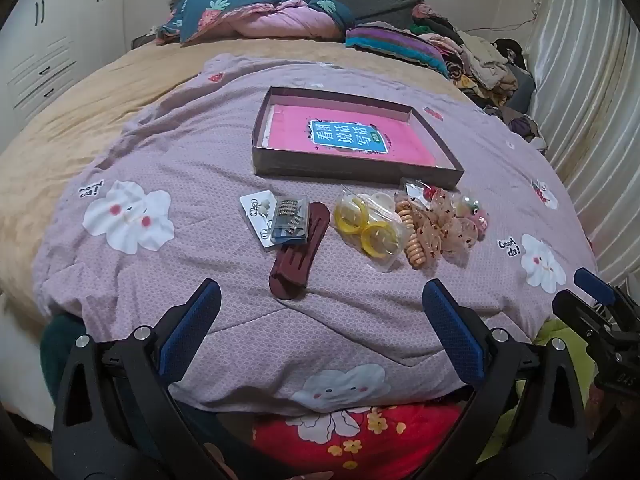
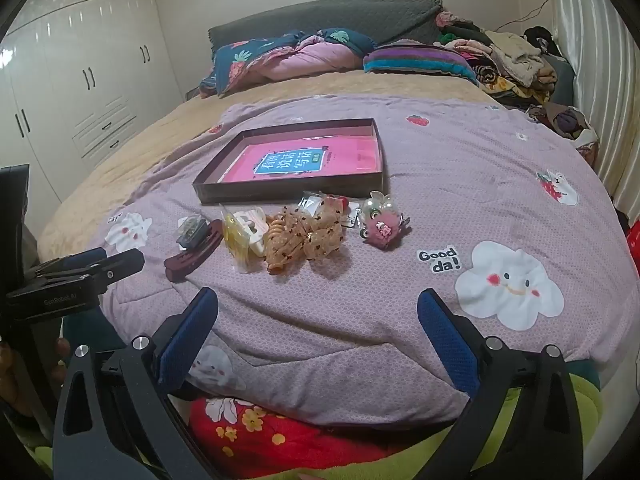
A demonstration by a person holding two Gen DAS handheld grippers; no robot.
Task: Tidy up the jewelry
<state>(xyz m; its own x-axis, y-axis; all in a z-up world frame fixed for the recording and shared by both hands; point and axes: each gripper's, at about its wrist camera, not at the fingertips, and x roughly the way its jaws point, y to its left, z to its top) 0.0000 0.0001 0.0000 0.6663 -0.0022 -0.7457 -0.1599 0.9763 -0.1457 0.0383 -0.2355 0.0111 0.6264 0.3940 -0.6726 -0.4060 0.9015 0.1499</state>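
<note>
A shallow brown box (image 1: pixel 352 170) (image 2: pixel 288 192) with a pink book inside lies on the purple quilt. In front of it lies a row of accessories: an earring card (image 1: pixel 256 216), a clear case of rhinestone clips (image 1: pixel 289 218) (image 2: pixel 193 230), a maroon hair clip (image 1: pixel 298 252) (image 2: pixel 192 258), a bag with yellow rings (image 1: pixel 370 228) (image 2: pixel 240 240), an orange coil tie (image 1: pixel 412 236), a dotted bow (image 1: pixel 444 222) (image 2: pixel 316 232) and a pink fluffy charm (image 2: pixel 382 224). My left gripper (image 1: pixel 322 328) is open and empty, short of the maroon clip. My right gripper (image 2: pixel 318 334) is open and empty, short of the bow.
The quilt (image 1: pixel 200 168) covers the near part of a bed with a tan sheet (image 1: pixel 100 92). Pillows and folded bedding (image 2: pixel 296 56) lie at the headboard, a clothes pile (image 2: pixel 516 64) at the far right, wardrobes (image 2: pixel 80 80) on the left, a curtain (image 1: pixel 592 100) on the right.
</note>
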